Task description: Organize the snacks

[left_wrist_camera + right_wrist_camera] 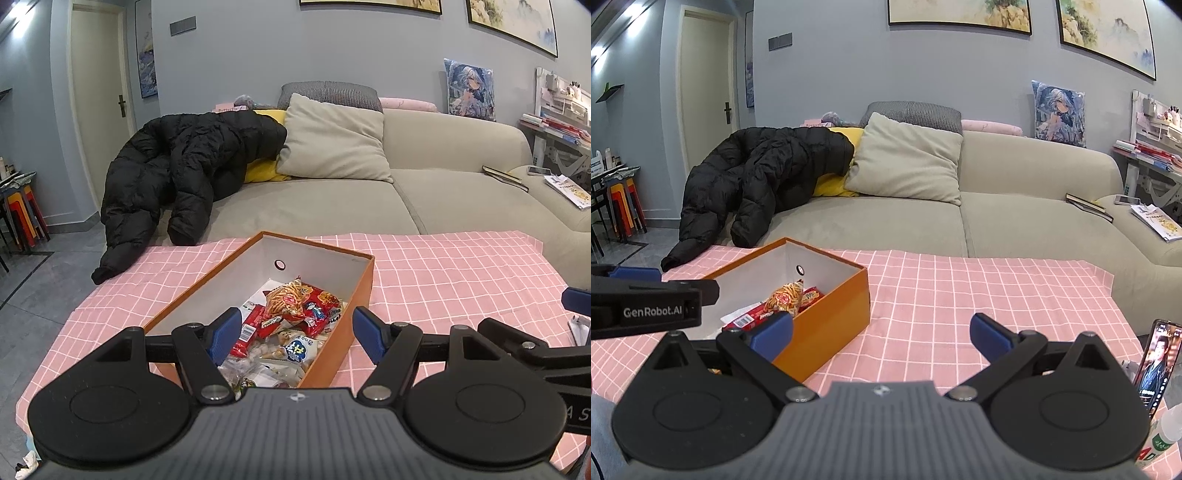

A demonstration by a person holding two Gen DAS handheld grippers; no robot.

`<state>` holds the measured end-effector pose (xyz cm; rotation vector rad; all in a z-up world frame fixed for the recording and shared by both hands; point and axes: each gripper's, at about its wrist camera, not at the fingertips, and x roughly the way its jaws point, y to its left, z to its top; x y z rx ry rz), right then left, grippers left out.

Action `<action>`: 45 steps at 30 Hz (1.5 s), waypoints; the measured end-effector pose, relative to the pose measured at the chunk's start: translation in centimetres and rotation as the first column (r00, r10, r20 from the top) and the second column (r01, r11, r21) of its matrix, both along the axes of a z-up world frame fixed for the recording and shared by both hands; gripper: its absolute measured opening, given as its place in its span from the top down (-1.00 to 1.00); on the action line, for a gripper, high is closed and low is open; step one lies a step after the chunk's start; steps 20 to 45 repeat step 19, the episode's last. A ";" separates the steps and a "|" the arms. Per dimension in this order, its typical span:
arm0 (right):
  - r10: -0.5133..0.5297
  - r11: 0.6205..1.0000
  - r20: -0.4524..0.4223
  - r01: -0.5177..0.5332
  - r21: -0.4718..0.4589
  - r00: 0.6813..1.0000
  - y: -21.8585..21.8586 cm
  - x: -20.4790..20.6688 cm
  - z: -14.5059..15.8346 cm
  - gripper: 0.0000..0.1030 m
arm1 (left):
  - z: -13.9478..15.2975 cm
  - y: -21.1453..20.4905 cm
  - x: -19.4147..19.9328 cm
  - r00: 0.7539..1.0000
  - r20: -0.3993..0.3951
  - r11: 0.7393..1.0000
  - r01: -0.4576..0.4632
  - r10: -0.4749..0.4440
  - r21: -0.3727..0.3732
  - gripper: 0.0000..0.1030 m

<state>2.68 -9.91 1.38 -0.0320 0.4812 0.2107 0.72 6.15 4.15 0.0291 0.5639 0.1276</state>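
Observation:
An orange box (360,295) with a white inside stands on the pink checked tablecloth (443,266). Several snack packets (295,314) lie in it: an orange one on top, red ones and white ones below. My left gripper (295,332) is open and empty, just above the box's near end. My right gripper (882,334) is open and empty over the cloth, to the right of the orange box (834,314). The left gripper's body (646,302) shows at the left edge of the right wrist view. The snack packets (786,295) show there too.
A beige sofa (369,192) stands behind the table with a black puffer jacket (177,173) and cushions on it. A phone (1156,365) stands propped at the table's right edge, with a white bottle (1167,428) beside it. Stools (22,210) stand far left.

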 end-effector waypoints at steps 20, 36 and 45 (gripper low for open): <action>0.009 1.000 -0.008 -0.009 -0.010 1.000 -0.2 0.3 -0.3 -0.91 | 0.4 0.1 0.3 1.000 -0.002 1.000 0.007 -0.007 -0.001 -0.58; 0.009 1.000 -0.008 -0.009 -0.010 1.000 -0.2 0.3 -0.3 -0.91 | 0.4 0.1 0.3 1.000 -0.002 1.000 0.007 -0.007 -0.001 -0.58; 0.009 1.000 -0.008 -0.009 -0.010 1.000 -0.2 0.3 -0.3 -0.91 | 0.4 0.1 0.3 1.000 -0.002 1.000 0.007 -0.007 -0.001 -0.58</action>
